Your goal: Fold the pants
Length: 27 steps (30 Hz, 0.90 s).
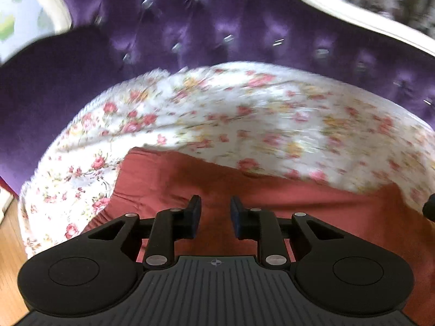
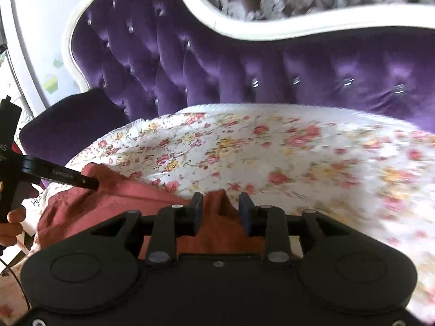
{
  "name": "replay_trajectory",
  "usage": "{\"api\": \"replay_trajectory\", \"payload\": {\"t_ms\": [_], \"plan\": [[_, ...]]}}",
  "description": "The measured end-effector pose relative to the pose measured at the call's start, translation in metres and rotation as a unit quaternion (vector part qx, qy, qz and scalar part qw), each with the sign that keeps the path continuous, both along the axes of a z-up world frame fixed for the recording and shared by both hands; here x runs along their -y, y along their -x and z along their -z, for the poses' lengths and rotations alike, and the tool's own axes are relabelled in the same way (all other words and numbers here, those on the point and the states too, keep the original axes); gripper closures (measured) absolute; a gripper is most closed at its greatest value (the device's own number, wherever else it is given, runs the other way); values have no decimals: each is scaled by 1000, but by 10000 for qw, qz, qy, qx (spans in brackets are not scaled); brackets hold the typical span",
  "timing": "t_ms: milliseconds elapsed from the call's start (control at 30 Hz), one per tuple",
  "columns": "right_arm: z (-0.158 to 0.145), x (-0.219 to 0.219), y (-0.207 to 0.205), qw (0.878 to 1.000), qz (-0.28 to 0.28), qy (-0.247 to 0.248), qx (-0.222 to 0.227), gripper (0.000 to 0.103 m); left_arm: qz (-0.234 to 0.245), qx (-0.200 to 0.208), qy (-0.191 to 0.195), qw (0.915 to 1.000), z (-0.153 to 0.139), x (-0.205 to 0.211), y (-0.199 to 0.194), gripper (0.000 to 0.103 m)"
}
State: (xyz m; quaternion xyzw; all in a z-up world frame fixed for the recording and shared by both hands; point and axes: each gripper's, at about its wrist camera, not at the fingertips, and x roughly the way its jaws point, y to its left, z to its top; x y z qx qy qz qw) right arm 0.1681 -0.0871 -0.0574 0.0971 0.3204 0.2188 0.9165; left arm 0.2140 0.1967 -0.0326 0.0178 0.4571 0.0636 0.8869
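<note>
The rust-red pants (image 1: 299, 206) lie spread on a floral sheet (image 1: 244, 114) over a purple sofa seat. My left gripper (image 1: 215, 212) is open just above the pants, with cloth showing between its fingers but not pinched. In the right wrist view the pants (image 2: 114, 201) lie at the lower left, and a raised corner of them sits between the fingers of my right gripper (image 2: 220, 212), which is open. The left gripper (image 2: 89, 183) shows there too, at the pants' far left edge.
The tufted purple sofa back (image 2: 244, 62) with a white frame (image 2: 272, 28) rises behind the sheet. A dark purple armrest (image 1: 40, 87) stands at the left. Wooden floor (image 1: 11, 244) shows at the lower left. The person's hand (image 2: 11, 222) holds the left gripper.
</note>
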Motion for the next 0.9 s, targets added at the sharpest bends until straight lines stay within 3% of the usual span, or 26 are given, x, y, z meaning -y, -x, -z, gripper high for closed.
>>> {"api": "replay_trajectory", "payload": {"t_ms": [133, 233, 367, 433, 533, 600, 733, 900], "plan": [[-2, 18, 53, 9990, 323, 283, -148, 61, 646, -36, 179, 9977, -5, 48, 38, 79], [11, 29, 95, 9949, 593, 757, -291, 61, 1173, -172, 158, 9928, 7, 90, 67, 79], [35, 36, 139, 9888, 713, 1131, -662, 61, 1530, -381, 29, 9875, 31, 126, 96, 79], [37, 39, 162, 9896, 702, 1138, -523, 61, 1553, -526, 162, 9863, 42, 133, 105, 78], [33, 43, 178, 9894, 573, 1205, -566, 62, 1534, -311, -226, 9874, 46, 143, 118, 78], [27, 60, 185, 9890, 720, 1164, -560, 66, 1456, -358, -184, 9885, 45, 144, 123, 78], [13, 116, 205, 9815, 1548, 1057, -382, 65, 1305, -370, 30, 9907, 45, 139, 131, 77], [5, 210, 227, 9503, 2864, 1058, -602, 57, 1181, -393, -5, 9922, 46, 145, 133, 77]]}}
